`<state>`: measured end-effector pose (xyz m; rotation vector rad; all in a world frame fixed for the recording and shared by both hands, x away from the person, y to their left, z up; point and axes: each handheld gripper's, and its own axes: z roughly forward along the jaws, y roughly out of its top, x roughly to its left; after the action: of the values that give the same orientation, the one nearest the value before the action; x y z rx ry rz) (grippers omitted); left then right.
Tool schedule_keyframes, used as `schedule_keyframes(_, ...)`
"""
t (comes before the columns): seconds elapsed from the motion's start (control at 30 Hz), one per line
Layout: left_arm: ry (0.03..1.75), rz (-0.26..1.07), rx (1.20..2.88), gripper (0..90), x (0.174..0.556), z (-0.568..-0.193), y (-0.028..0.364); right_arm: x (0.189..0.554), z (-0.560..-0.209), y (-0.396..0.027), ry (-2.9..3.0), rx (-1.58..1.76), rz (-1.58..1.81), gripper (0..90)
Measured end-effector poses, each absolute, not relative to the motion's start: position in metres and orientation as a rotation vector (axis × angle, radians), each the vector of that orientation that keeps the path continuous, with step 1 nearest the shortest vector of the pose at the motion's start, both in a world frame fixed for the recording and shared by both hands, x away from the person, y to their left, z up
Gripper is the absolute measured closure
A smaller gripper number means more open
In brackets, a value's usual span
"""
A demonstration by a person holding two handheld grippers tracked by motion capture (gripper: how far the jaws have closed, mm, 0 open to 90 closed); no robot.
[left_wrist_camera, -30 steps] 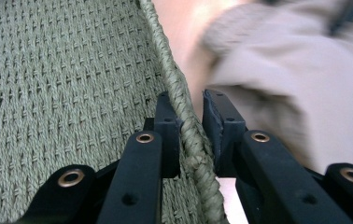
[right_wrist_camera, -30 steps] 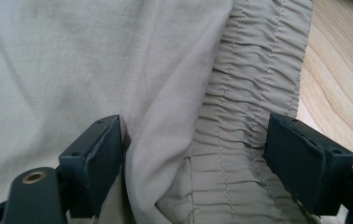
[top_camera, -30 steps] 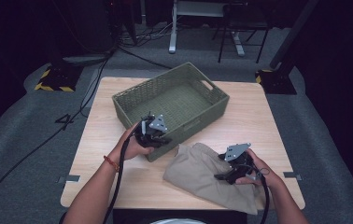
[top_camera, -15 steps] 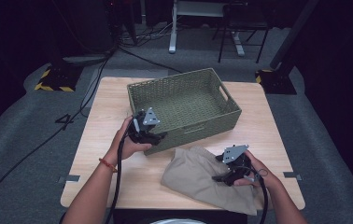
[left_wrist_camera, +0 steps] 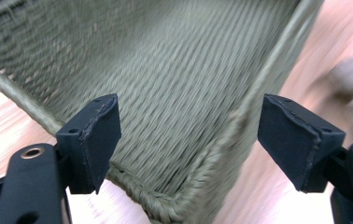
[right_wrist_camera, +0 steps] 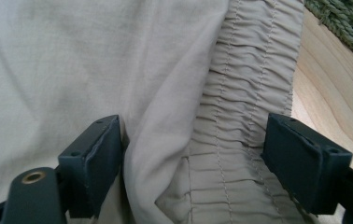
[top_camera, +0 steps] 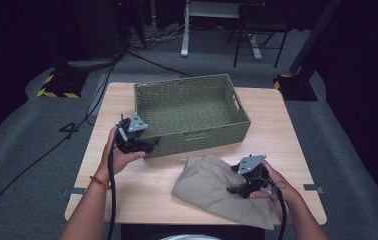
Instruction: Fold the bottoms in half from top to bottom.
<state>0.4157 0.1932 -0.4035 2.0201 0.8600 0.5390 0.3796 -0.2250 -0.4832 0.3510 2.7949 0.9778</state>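
Note:
An olive woven basket (top_camera: 202,137) stands mid-table, nearly square to its edges. My left gripper (top_camera: 152,145) sits at the basket's front left corner. In the left gripper view that corner (left_wrist_camera: 174,93) lies between the jaws of this gripper (left_wrist_camera: 188,140); they have just been opening, and neither pad touches the weave. A beige garment (top_camera: 204,185) lies crumpled near the front edge. My right gripper (top_camera: 233,189) rests low over it, open. In the right gripper view its jaws (right_wrist_camera: 193,163) straddle the garment's gathered elastic band (right_wrist_camera: 240,93) and a fold of cloth (right_wrist_camera: 72,70).
The light wooden table (top_camera: 142,195) has bare room at its front left and along the right side. Dark floor with cables, a yellow-black striped base (top_camera: 57,87) and chair legs surround it. A cable trails from each gripper along the forearms.
The basket has swung from a skewed angle to nearly square with the table. My left gripper has let go of its corner, opened and drawn back to the left. The right gripper has stayed put.

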Motion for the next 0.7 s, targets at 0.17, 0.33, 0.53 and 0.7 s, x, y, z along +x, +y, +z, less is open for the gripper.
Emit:
schedule_keyframes(0.17, 1.001, 0.589, 1.915, 20.0, 0.423, -0.394, 0.213, 0.379, -0.483, -0.225, 2.792, 0.351, 0.975, 20.0)
schedule_keyframes(0.33, 1.143, 0.468, 1.874, 20.1, 0.458, -0.406, 0.219, 0.379, -0.483, -0.224, 2.788, 0.356, 0.972, 19.9)
schedule_keyframes(0.53, 1.191, 0.403, 1.906, 23.4, 0.478, -0.418, 0.216, 0.378, -0.483, -0.224, 2.787, 0.354, 0.970, 19.9)
schedule_keyframes(0.7, 1.180, 0.449, 2.014, 39.2, 0.492, -0.426, 0.213, 0.379, -0.483, -0.224, 2.790, 0.351, 0.970, 19.8)
